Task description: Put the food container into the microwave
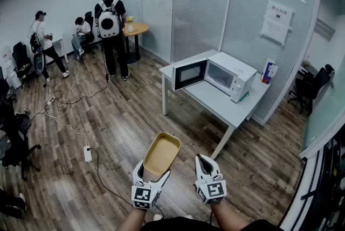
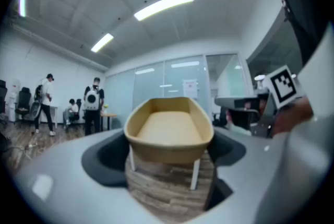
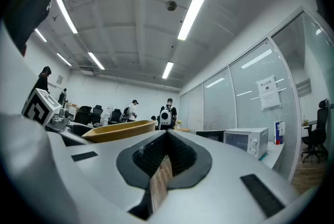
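Note:
My left gripper [image 1: 153, 173] is shut on the near end of a tan, empty oval food container [image 1: 161, 154], held level over the wooden floor. In the left gripper view the container [image 2: 169, 126] sits between the wide-set jaws of the left gripper [image 2: 167, 157]. My right gripper [image 1: 204, 161] is beside it on the right, shut with nothing in it; its jaws meet at the tips [image 3: 167, 134]. The white microwave [image 1: 229, 76] stands ahead on a white table [image 1: 213, 102], its door [image 1: 190, 74] swung open to the left. From the right gripper view the container [image 3: 117, 130] shows at left and the microwave [image 3: 245, 140] at right.
Glass partition walls [image 1: 205, 4] run behind the table. Three people [image 1: 110, 25] are at the far left near a round wooden table [image 1: 135, 29]. Cables and a power strip [image 1: 87, 154] lie on the floor at left. Office chairs [image 1: 315, 84] stand at both sides.

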A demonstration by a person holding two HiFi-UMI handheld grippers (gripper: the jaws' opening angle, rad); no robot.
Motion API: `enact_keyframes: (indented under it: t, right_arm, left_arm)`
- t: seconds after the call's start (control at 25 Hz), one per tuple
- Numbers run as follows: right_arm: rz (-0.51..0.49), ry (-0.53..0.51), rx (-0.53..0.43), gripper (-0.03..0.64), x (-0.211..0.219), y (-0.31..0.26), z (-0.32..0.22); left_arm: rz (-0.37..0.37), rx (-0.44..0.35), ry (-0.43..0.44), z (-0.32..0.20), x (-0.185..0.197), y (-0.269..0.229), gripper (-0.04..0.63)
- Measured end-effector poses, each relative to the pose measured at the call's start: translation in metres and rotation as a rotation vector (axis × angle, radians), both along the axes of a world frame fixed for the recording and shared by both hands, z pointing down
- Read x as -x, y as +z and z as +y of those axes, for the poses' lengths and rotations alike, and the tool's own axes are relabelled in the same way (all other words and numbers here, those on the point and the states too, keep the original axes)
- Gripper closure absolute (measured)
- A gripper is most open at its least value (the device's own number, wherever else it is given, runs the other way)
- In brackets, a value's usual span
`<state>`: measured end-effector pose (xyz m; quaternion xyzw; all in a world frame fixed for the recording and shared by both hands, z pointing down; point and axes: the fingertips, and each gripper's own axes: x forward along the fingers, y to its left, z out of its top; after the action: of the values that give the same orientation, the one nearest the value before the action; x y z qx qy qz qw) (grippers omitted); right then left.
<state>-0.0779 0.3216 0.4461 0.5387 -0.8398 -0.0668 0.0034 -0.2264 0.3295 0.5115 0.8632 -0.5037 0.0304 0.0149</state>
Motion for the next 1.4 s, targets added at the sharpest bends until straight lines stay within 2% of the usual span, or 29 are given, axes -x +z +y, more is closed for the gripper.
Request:
enact_keyframes:
  t: [0.44, 0.68, 1.16, 1.4]
  right_arm:
    - [0.006, -0.006, 0.006, 0.611, -0.006, 0.002, -0.004]
    - [-0.067, -0.028, -0.018, 0.611, -0.005, -0.004, -0.007]
    - [-0.051, -0.010, 0.002, 0.611, 0.016, 0.004, -0.011]
    - [-0.054, -0.016, 0.000, 0.611, 0.011, -0.001, -0.032]
  left_arm:
    - [-0.019, 0.018, -0.010, -0.005, -0.006, -0.004, 0.133]
    - [-0.028, 0.029, -0.018, -0.012, -0.003, 0.002, 0.133]
    - [-0.047, 0.045, -0.006, -0.028, 0.019, 0.008, 0.133]
    - [-0.053, 0.042, -0.012, -0.048, 0.015, 0.005, 0.133]
